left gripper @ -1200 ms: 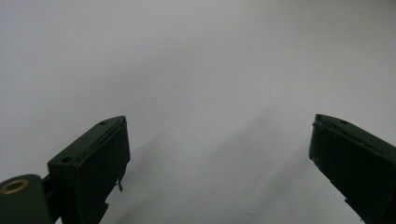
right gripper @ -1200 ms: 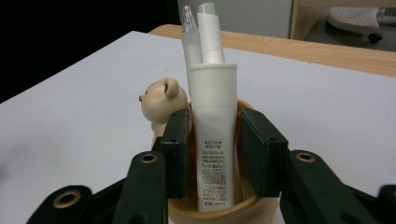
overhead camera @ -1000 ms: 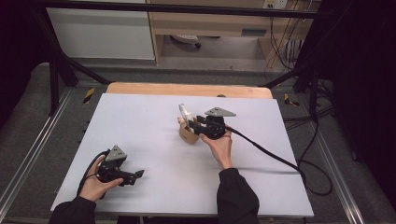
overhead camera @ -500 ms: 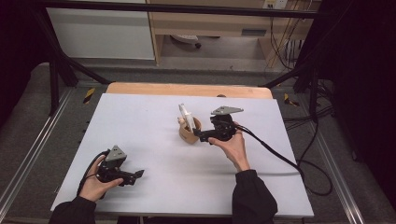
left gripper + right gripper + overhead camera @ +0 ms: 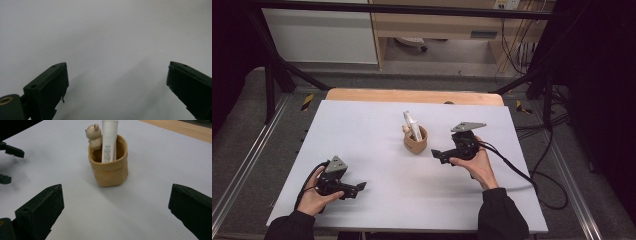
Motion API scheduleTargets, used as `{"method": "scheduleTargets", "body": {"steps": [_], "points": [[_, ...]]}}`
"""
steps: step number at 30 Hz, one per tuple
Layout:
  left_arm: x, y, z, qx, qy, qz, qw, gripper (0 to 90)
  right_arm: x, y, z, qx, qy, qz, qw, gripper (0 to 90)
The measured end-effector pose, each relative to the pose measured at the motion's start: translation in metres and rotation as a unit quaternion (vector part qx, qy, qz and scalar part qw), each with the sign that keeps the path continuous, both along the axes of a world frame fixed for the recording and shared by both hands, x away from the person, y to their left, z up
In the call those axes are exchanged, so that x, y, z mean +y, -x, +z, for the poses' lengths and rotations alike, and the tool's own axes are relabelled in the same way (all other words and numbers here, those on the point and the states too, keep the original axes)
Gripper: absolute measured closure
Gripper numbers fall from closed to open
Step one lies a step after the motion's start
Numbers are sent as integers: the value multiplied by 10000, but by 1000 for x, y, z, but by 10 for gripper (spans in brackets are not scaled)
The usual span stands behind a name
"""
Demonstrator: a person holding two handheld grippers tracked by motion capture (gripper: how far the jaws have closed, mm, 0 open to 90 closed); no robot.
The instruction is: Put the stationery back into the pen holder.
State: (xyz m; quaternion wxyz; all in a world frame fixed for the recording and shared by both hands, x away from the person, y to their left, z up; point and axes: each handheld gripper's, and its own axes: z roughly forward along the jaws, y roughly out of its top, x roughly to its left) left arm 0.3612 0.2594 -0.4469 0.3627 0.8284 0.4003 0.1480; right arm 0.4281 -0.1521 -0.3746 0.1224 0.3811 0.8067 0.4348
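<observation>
Our right gripper [image 5: 435, 153] has just been opening its jaws, and they now stand wide apart with nothing between them; in the right gripper view only bare table shows in the gap. They point at the tan holder [image 5: 109, 164], which stands apart from them, just beyond the tips. We judge the white tube [image 5: 109, 138] to have been set down there: it stands nearly upright inside the holder, leaning against the rim beside the small bear figure [image 5: 93, 133] perched on the edge, so the holder's wall props it up.

Our left gripper [image 5: 361, 187] also has its jaws spread, empty, over plain surface in the left gripper view. We rest it low near the front left corner of the white table [image 5: 362, 125], well apart from the holder, probably to leave room for the working hand.

The holder sits near the middle of the table, somewhat toward the far edge, where a strip of wooden board [image 5: 362, 94] shows.
</observation>
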Motion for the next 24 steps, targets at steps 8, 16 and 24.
{"method": "scheduleTargets", "body": {"steps": [8,16,24], "points": [[0,0,0,1,6,30,10000,39,-26,18,-33,252,174,-41,9995,7],[-1,1,-1,-12,-34,-31,10000,39,-60,36,-53,280,96,-31,9996,6],[-2,1,-1,-43,-39,-57,10000,39,-84,49,-67,377,69,103,9992,6]]}}
